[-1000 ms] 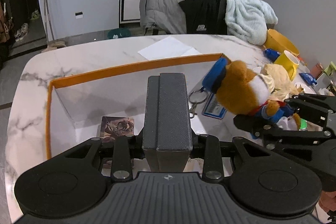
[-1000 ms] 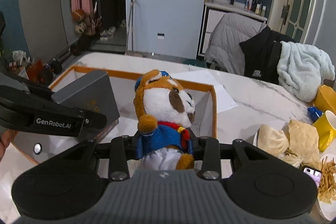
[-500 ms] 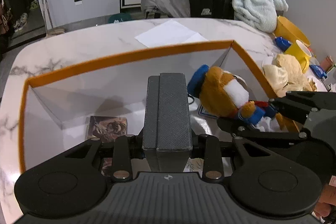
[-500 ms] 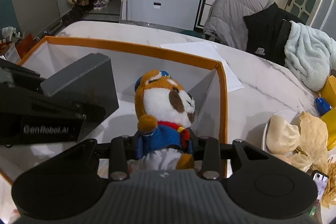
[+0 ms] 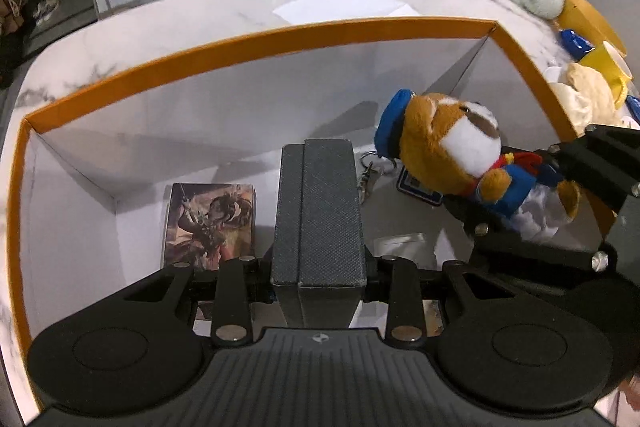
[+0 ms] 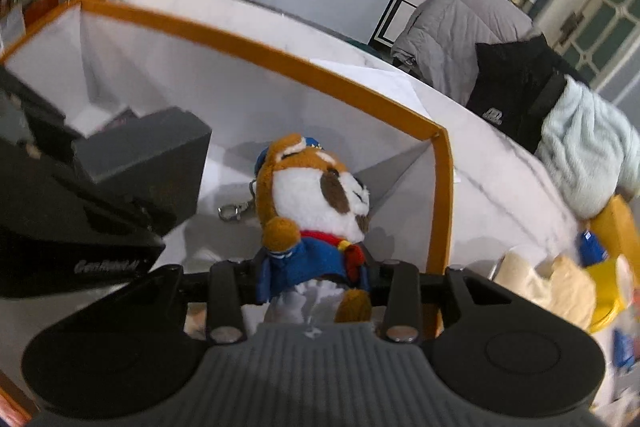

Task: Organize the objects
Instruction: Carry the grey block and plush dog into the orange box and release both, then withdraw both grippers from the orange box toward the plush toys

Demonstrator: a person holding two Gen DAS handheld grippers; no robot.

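plush dog [image 6: 316, 211] | lower inside orange-rimmed box [image 5: 256, 37] than before (right jaws clamped)

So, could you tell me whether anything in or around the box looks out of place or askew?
Nothing looks spilled or damaged. Both items are held in the air over the orange-rimmed box: the left gripper holds a grey case, the right gripper a plush dog. A card pack, keyring and blue tag lie on the floor.
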